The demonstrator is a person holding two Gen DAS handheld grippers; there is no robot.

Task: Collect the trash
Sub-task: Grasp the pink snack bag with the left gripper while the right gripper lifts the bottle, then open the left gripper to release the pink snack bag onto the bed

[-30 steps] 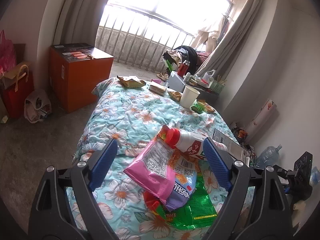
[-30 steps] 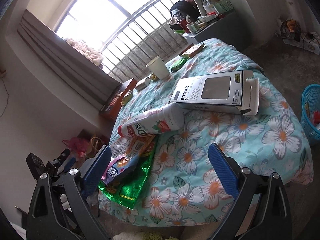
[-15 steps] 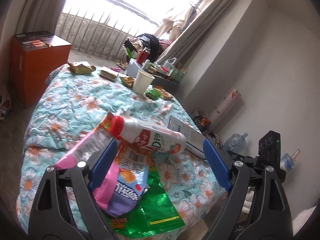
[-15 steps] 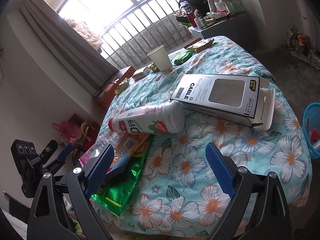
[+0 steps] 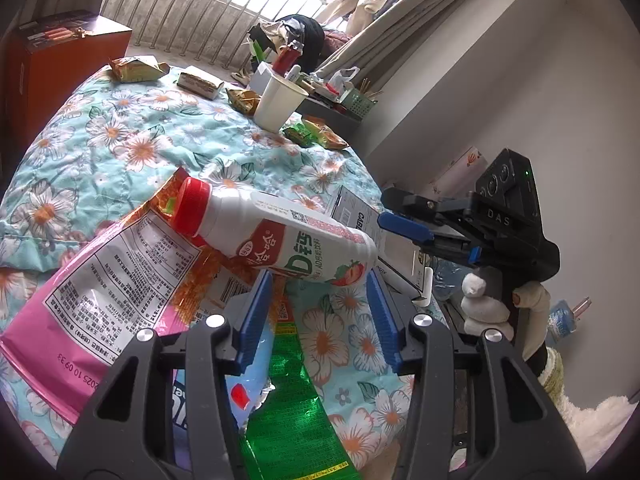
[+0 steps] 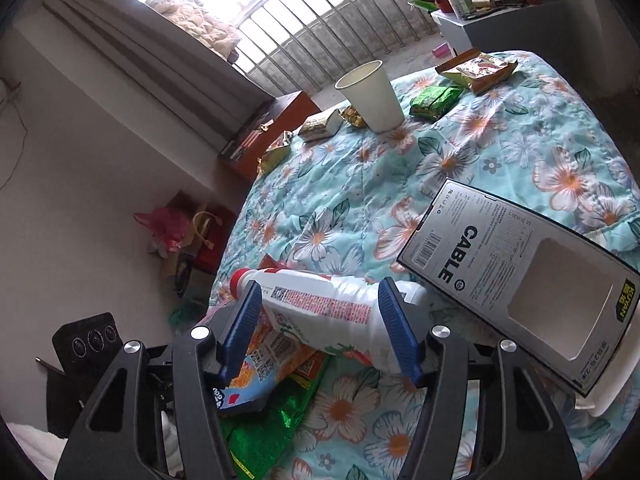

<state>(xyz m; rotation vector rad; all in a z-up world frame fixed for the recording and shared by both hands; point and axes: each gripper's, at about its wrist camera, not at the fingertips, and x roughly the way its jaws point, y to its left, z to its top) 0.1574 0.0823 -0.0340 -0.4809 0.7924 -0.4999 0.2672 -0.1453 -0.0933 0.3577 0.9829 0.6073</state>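
Observation:
A white drink bottle (image 5: pixel 280 240) with a red cap lies on its side on the flowered bedspread (image 5: pixel 132 136), resting on a pink snack bag (image 5: pixel 100 292) and a green wrapper (image 5: pixel 292 412). My left gripper (image 5: pixel 320 280) is closing, its tips just under the bottle's base end and its pads not pressing on it. In the right wrist view the bottle (image 6: pixel 320 308) lies across the gap of my right gripper (image 6: pixel 320 286), which is closing too, without a clear grip. A blue finger (image 5: pixel 404 228) of the right gripper shows beside the bottle's base.
A grey cable box (image 6: pixel 512 276) lies right of the bottle. A paper cup (image 6: pixel 372 96), a green packet (image 6: pixel 436 100) and other wrappers sit farther up the bed. An orange cabinet (image 5: pixel 52 52) stands left of the bed. A gloved hand (image 5: pixel 484 308) holds the right gripper.
Both grippers have come in close to the bottle, from opposite sides, and the jaws of both have narrowed. The bottle has not shifted on the snack bags.

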